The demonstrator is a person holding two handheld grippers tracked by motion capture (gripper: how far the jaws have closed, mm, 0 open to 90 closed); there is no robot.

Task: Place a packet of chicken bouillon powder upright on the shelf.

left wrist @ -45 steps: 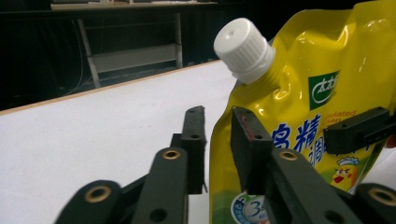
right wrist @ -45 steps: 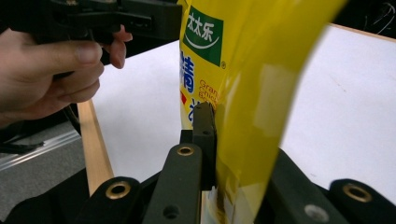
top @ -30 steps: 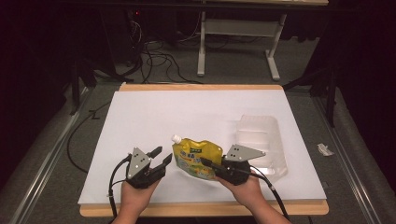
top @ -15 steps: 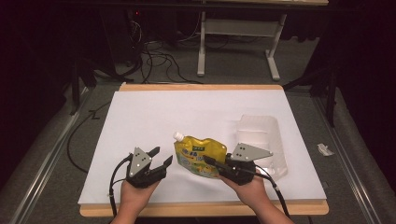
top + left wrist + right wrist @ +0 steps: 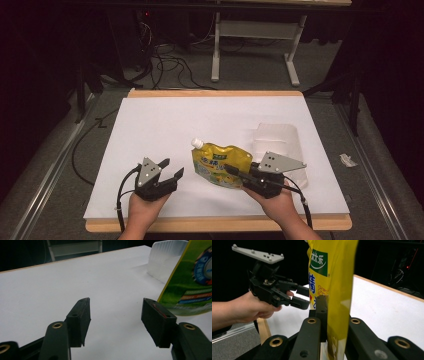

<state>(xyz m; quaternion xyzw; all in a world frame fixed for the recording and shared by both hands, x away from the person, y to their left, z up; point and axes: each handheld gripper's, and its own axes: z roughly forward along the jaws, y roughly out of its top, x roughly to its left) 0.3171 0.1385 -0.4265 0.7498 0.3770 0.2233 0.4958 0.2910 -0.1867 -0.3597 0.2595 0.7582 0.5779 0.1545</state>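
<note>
Pouch [image 5: 220, 165]: pinched edgewise in my right gripper [image 5: 234, 171]. Left gripper [image 5: 171, 169] wide, jaws just opened, empty. Keep pinch firm; lift level.

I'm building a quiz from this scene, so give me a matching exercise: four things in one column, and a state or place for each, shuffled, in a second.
1. yellow spouted pouch
2. clear plastic tray
3. left hand-held gripper
4. right hand-held gripper

A. jaws apart, nothing between them
B. clamped on the pouch's edge
C. lying on the white table at the right
D. held up by one edge

Pairs: 1-D, 2-C, 3-A, 4-B
</note>
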